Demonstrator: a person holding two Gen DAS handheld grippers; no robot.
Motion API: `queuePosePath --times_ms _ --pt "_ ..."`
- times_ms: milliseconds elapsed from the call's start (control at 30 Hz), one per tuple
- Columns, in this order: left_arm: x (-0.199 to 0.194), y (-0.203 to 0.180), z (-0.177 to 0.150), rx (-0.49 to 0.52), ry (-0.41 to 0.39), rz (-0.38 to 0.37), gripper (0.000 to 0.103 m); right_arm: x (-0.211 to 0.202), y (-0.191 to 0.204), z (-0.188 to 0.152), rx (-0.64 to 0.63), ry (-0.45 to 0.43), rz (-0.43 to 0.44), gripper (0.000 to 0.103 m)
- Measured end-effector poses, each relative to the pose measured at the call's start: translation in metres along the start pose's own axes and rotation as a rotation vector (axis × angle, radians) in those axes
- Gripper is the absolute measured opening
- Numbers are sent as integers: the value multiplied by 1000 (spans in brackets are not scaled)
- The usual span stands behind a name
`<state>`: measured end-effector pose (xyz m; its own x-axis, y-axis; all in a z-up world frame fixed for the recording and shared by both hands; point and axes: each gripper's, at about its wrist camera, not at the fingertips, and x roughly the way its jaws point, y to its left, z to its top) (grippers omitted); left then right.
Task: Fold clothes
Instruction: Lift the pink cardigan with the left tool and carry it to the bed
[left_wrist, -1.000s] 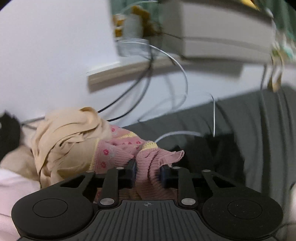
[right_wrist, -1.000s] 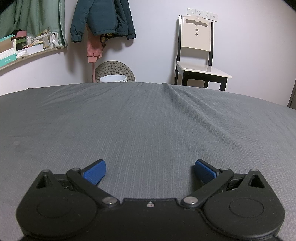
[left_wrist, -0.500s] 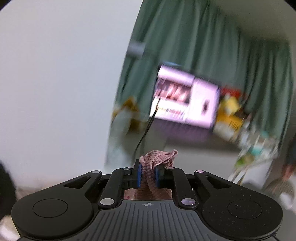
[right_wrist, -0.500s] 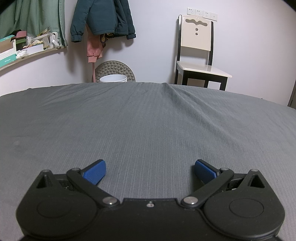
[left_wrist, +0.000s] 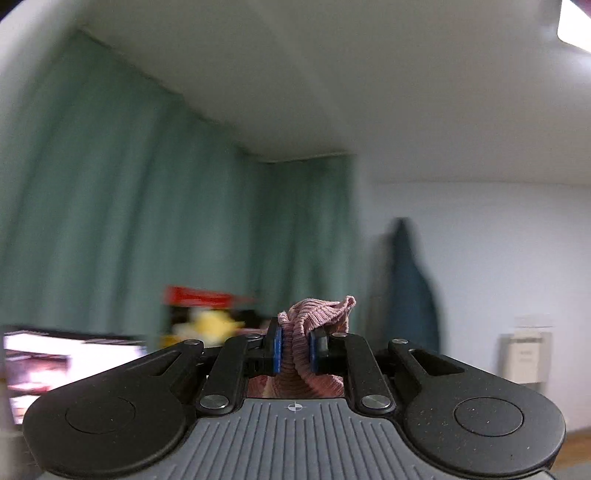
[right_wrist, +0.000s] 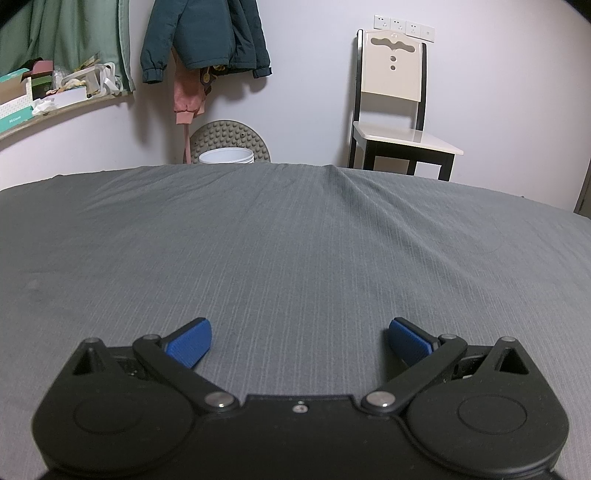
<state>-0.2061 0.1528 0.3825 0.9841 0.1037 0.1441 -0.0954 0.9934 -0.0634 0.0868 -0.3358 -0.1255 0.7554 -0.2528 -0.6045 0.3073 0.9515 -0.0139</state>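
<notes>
The left gripper (left_wrist: 294, 350) is pinching a bunched fold of a pink ribbed knit garment (left_wrist: 314, 325) between its blue pads (left_wrist: 277, 349); the cloth pokes up above the fingertips, and the rest drops out of sight behind the gripper body. Beyond it the room is smeared: green curtains (left_wrist: 129, 221), a dark coat (left_wrist: 410, 295) on the wall, and blurred things on a ledge I can't make out. The right gripper (right_wrist: 300, 341) hovers low over the bare grey bedsheet (right_wrist: 295, 240), its fingers spread wide with nothing between them. Past the bed's far edge stand a cream chair (right_wrist: 395, 110) and a hanging teal jacket (right_wrist: 207, 33).
</notes>
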Motion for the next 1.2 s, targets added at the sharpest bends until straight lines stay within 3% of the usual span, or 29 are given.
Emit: queuePosePath --times_ms 67,133,233,467,567,600,700,767,833,900,1000,1133,1200 --pt "21 -28 6 -18 1 -99 14 -5 1 2 -15 -21 38 103" --pt "38 -53 3 -46 2 -185 14 -25 3 5 -39 -121 131 103" --pt "65 -75 -12 -101 34 -276 14 -84 8 11 -97 -411 348 103" --pt "126 -106 -49 -209 158 -433 14 -205 18 -24 -339 -1011 442 103" --pt "139 -121 -63 -223 191 -497 14 -225 23 -34 -423 -1147 424 102" --pt "138 -129 -65 -222 200 -519 14 -228 24 -34 -436 -1162 435 100" --pt "131 -144 -69 -208 215 -566 14 -233 16 -21 -384 -1078 621 71" --pt "125 -145 -67 -185 203 -572 14 -237 11 -13 -347 -1018 743 37" --pt "119 -143 -58 -182 174 -565 14 -239 4 -3 -302 -951 876 16" --pt "109 -141 -49 -164 125 -549 14 -235 -11 13 -210 -866 1070 11" --pt "94 -136 -36 -154 52 -537 14 -231 -38 37 -36 -811 1276 8" --pt "75 -128 -15 -153 -52 -545 14 -229 -71 67 147 -801 1484 8" --pt "70 -127 -6 -138 -88 -550 14 -225 -80 78 198 -789 1487 8"
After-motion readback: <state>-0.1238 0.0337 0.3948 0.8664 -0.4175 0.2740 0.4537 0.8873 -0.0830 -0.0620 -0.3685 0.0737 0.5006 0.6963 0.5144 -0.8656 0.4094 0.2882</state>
